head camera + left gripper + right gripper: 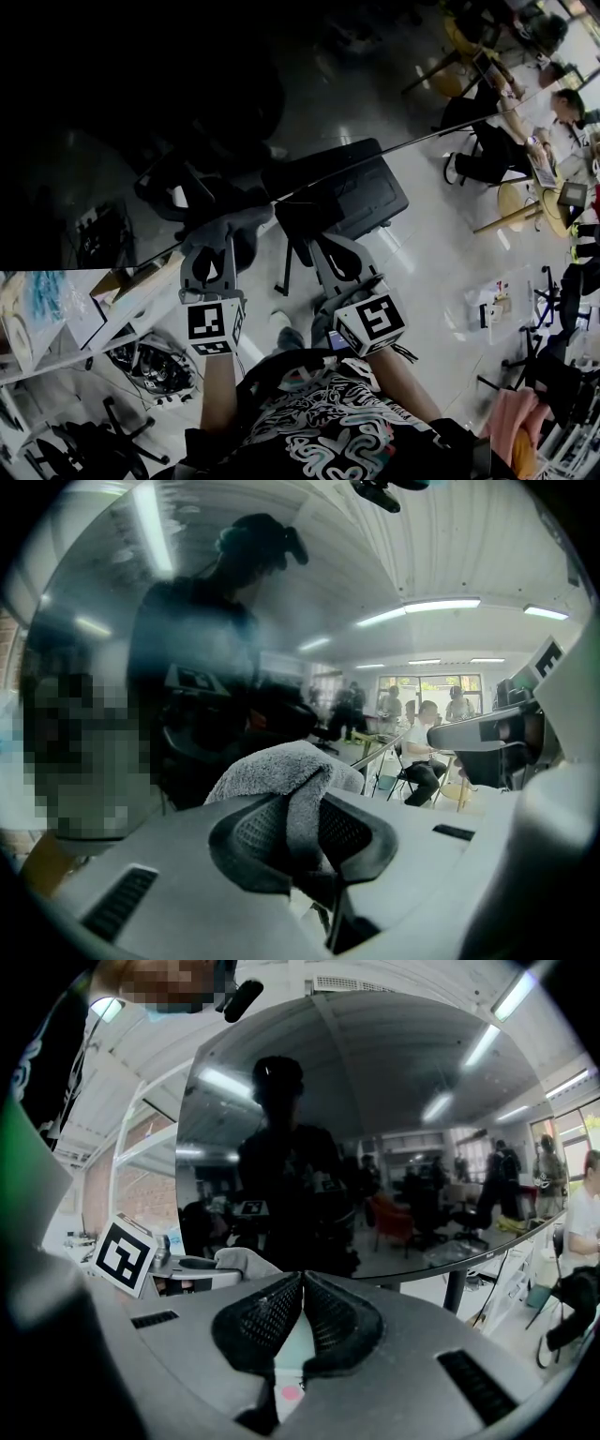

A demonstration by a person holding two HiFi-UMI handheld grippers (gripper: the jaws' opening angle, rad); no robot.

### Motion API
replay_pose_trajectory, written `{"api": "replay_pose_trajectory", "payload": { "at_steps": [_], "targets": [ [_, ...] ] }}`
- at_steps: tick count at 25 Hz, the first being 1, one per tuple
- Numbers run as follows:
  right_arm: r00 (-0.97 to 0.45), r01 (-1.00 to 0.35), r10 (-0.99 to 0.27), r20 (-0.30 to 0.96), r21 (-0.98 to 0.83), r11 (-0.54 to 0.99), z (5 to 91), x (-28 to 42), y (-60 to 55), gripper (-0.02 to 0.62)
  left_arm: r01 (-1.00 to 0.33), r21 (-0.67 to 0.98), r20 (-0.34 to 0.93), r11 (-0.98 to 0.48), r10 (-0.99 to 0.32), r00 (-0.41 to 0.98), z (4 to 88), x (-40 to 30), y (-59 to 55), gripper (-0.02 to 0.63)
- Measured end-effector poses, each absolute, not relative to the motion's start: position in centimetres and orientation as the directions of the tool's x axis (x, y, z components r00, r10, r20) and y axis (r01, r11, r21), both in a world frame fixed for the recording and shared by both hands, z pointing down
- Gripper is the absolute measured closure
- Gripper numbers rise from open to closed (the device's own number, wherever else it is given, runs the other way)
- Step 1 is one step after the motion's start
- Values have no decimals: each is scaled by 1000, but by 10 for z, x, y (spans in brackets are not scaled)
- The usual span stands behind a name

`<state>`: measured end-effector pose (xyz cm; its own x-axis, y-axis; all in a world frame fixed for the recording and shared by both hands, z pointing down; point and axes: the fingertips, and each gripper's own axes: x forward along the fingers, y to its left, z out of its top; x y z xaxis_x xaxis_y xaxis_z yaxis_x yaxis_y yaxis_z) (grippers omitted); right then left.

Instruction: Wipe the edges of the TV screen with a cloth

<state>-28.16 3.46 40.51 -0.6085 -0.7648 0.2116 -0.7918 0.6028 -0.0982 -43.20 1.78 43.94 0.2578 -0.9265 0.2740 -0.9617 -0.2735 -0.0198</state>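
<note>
head view: the tv (94,112) is seen as a large dark, glossy panel filling the upper left, with its lower edge running as a thin slanted line across the middle of the picture. both tools are held up at that lower edge, near its middle. the left hand-held gripper (216,246) is pinched on a grey cloth (223,225), and the cloth is bunched right at the edge line. whether it is pressed on the glass or only just beside it cannot be told from this view.

in the left gripper view the cloth (272,766) is clamped between the two dark pads, a fold is caught deep in the jaws, and the rest is mounded over the tips toward the tv (187,621). the glass is filled with reflections there.

the right hand-held gripper (323,246) is held just beside the left one. in the right gripper view its jaws (302,1283) are pressed together at the tips with nothing between them. the tv (375,1101), its lower edge and the cloth (246,1262) are shown beyond them.

as for progress, no wiped or unwiped strip can be made out on the dark frame, so nothing can be counted as done. the job is judged to be at a pass along the lower edge, and the side and top edges would be left to be covered.
</note>
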Motion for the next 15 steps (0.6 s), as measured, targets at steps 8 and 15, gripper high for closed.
{"api": "replay_pose_trajectory", "payload": {
  "at_steps": [8,15],
  "targets": [
    [-600,-798,-771,213,-94,595,405,-276,32,566,-956,-11,271,-294,-921,280,438,-422,15,535],
    [-593,-804,-780,203,-98,586,401,-269,29,566,-951,-9,269,-310,-916,296,436,-411,12,535]
  ]
}}
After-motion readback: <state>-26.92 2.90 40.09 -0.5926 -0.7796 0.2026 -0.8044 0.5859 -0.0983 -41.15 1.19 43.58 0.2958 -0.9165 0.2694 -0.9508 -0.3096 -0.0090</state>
